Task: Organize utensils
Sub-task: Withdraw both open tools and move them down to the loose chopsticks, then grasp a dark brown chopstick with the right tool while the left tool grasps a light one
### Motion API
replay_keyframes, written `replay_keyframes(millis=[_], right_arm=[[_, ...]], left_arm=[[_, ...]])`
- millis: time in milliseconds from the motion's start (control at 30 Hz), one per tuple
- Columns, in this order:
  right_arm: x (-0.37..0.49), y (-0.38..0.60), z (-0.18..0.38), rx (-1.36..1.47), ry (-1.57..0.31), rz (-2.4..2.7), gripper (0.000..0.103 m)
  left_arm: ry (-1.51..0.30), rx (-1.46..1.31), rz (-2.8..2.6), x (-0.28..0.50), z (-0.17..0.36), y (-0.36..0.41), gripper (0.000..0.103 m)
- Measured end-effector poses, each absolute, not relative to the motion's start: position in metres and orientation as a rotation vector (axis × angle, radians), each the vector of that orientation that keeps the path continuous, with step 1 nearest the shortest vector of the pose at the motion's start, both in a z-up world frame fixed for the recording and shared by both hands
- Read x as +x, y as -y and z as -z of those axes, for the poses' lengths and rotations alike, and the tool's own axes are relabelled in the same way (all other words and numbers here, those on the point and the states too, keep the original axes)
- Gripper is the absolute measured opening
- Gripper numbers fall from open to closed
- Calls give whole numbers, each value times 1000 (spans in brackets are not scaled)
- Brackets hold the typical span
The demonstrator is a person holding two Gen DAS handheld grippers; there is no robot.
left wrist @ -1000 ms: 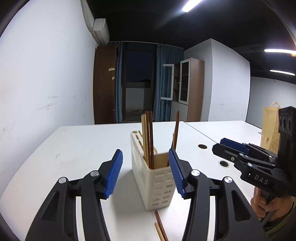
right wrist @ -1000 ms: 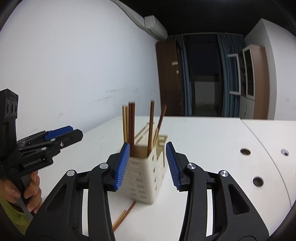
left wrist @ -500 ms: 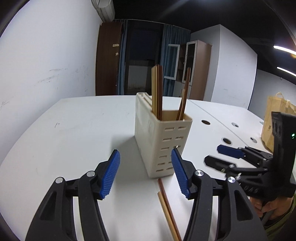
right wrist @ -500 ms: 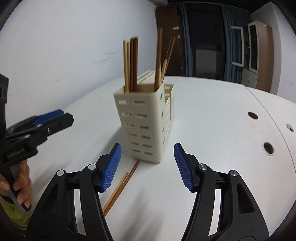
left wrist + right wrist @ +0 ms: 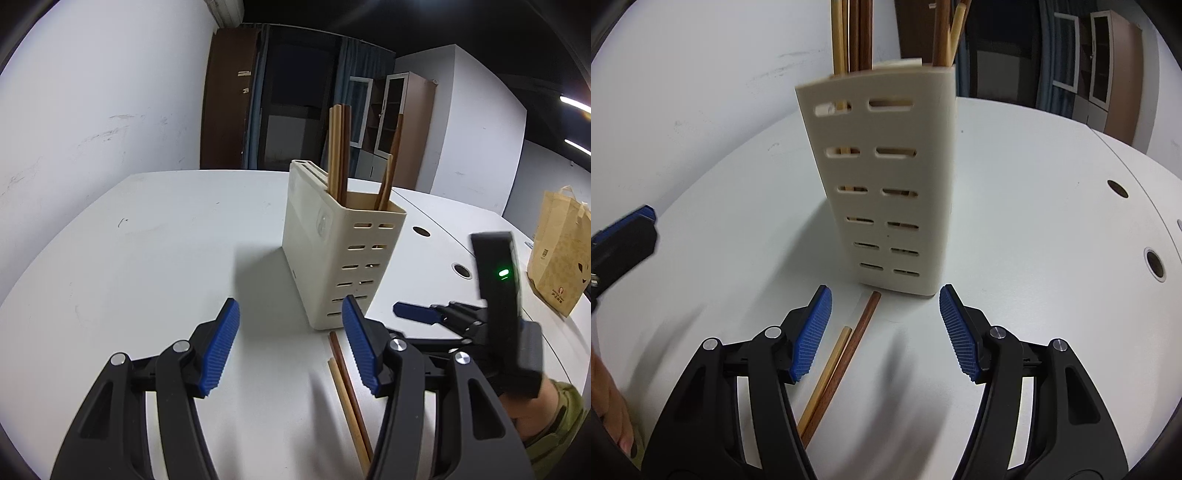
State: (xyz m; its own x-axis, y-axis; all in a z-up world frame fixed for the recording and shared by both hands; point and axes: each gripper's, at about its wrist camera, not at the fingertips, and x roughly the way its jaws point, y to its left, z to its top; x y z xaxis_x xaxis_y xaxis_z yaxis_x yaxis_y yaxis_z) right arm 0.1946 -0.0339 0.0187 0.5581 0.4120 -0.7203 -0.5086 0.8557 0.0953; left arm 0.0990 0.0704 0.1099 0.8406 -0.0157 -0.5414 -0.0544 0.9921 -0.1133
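Observation:
A cream slotted utensil holder [image 5: 343,254] stands upright on the white table [image 5: 147,266] with several wooden chopsticks [image 5: 340,147] in it. It also shows in the right wrist view [image 5: 886,184]. Two loose chopsticks, one light and one dark [image 5: 842,362], lie flat on the table at the holder's foot; they also show in the left wrist view [image 5: 347,391]. My left gripper [image 5: 291,350] is open and empty, low over the table just short of the holder. My right gripper [image 5: 886,332] is open and empty, its jaws above the loose chopsticks' near ends.
A brown paper bag [image 5: 561,251] stands on the table at the right. Round cable holes [image 5: 1154,264] dot the table's right side. A white wall [image 5: 92,110] runs along the left. Cabinets and a dark doorway stand at the far end of the room.
Both grippers have dropped and tilted down toward the table near the holder's foot. The right gripper has come closer to the loose chopsticks. Both stay open.

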Motion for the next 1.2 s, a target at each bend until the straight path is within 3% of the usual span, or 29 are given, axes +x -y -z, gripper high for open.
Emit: replay_keyframes(millis=[233, 1000, 1200], right_arm=[[209, 17, -2, -134, -872, -520, 57], [236, -5, 28, -191, -964, -478, 32], [232, -3, 29, -202, -967, -474, 20]], left_arm=[[-599, -168, -35, 104, -106, -84, 57], [-644, -168, -46, 111, -97, -90, 57], [-660, -158, -47, 115, -93, -90, 57]])
